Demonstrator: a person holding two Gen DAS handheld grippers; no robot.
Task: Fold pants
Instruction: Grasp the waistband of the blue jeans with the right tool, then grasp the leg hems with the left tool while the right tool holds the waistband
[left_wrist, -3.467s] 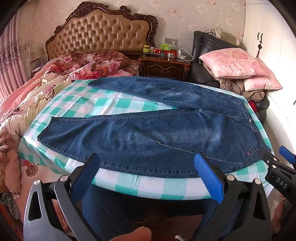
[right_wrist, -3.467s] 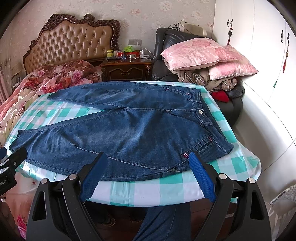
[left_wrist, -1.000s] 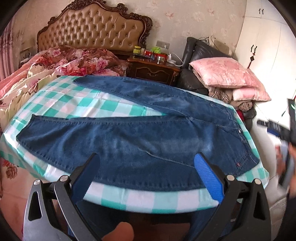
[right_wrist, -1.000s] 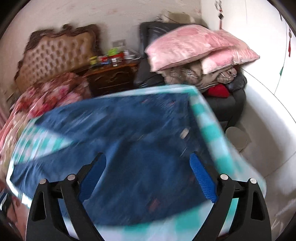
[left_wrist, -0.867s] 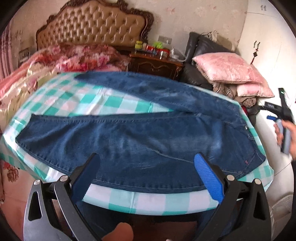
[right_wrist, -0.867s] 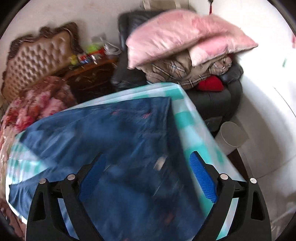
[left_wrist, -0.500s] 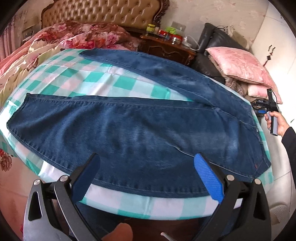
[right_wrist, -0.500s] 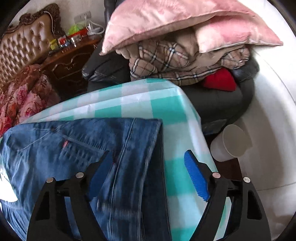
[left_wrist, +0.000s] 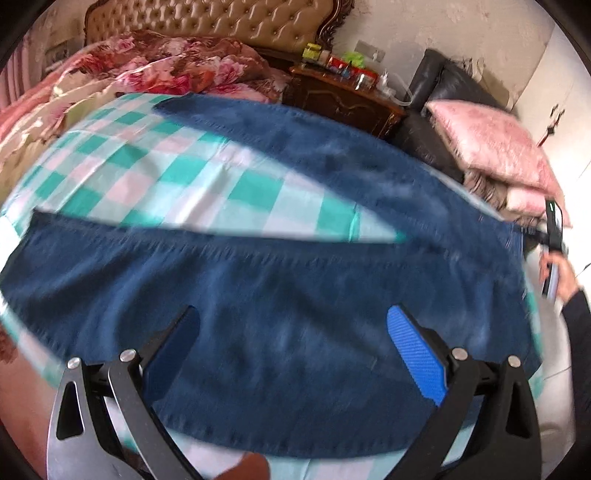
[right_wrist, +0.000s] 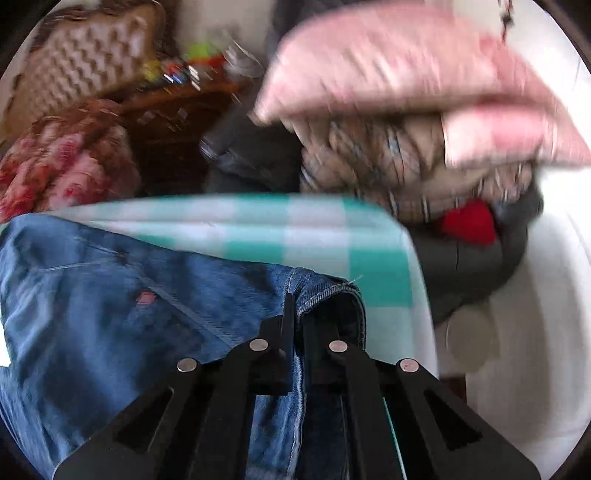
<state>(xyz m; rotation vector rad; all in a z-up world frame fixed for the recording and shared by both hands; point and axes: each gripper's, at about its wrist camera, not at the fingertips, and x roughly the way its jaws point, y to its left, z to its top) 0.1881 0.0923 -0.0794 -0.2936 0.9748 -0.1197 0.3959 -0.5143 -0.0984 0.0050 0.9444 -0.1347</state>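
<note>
- Right gripper: just snapped closed from wide apart, pinching the waistband corner of the jeans.
- Left gripper: spread wide, empty, lowered closer over the near leg.
- Jeans flat, legs apart, on the checked cloth.
- First anchor secured; likely fold can start.

I find no readable text in either view, small red tab on the jeans too blurred to make out, jars on the nightstand too small to read any labels
</note>
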